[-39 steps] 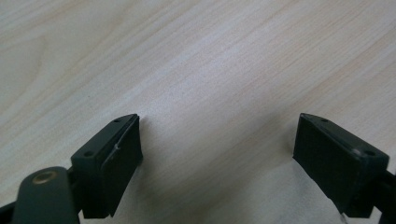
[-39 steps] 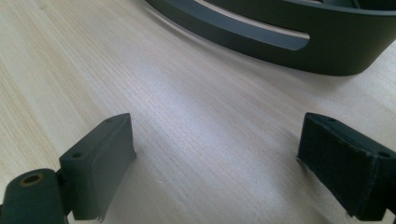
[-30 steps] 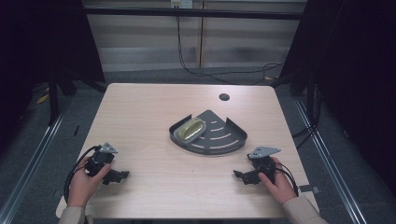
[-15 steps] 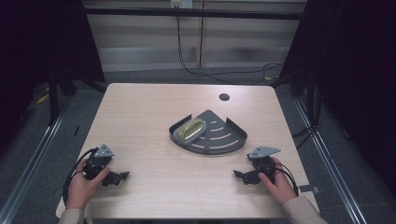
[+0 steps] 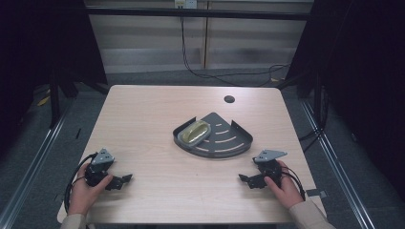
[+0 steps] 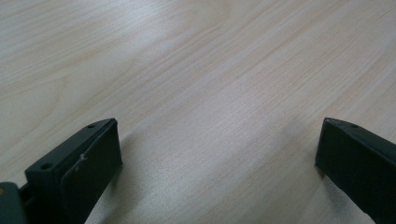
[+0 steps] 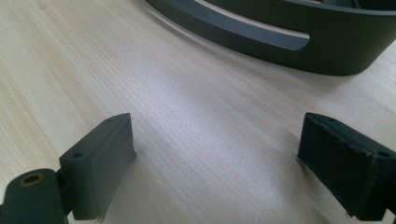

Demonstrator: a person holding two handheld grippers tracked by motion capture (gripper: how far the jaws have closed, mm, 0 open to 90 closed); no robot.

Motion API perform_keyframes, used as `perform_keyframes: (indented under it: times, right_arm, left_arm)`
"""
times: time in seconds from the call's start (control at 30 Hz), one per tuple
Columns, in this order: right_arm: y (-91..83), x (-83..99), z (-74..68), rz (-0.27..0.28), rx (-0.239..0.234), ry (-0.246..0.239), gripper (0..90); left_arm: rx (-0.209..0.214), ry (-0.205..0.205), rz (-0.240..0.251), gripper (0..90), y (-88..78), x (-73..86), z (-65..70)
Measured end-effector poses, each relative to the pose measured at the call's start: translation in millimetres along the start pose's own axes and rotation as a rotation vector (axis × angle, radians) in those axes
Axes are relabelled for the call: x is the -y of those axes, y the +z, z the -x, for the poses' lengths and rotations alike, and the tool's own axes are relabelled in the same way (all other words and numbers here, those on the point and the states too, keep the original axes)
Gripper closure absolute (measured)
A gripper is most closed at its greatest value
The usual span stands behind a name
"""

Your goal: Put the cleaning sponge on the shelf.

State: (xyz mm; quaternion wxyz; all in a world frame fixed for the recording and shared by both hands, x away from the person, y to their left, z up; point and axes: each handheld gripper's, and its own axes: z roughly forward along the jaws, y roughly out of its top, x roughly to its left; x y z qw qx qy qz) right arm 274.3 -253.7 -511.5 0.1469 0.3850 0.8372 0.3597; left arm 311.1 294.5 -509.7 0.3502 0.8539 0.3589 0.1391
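- The left hand-held gripper [image 5: 125, 179] is lying low over the bench [image 5: 143, 124] near its front left corner, a hand wrapped around its body, its jaws pointing towards the middle of the bench.
- Its jaws are standing wide apart with nothing between them, having just been opening; in the left gripper view only bare wood grain is showing between the two black pads [image 6: 88, 172].
- The right hand-held gripper [image 5: 244, 179] is resting near the front right corner in the other hand, its jaws pointing across towards the left one.
- Its jaws are also standing apart and gripping nothing, with bare wood between the pads [image 7: 100, 163] in the right gripper view.
- A dark grey, fan-shaped slotted rack [image 5: 224, 140] is sitting beyond the right hand-held gripper, near it but not touching; its curved slotted wall [image 7: 289, 42] is running just ahead of the open jaws.
- A yellowish object in an oval grey dish [image 5: 194, 133] is lying in the rack's far left part, well apart from both grippers.
- A small dark round hole [image 5: 229, 99] is showing in the bench beyond the rack.
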Motion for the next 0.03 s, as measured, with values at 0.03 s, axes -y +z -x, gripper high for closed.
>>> perform_keyframes:
  times: [0.03]
  right_arm:
    - [0.0,0.0,0.0,0.0,0.0,0.0,9.9]
  left_arm:
    - [0.0,0.0,0.0,0.0,0.0,0.0,0.0]
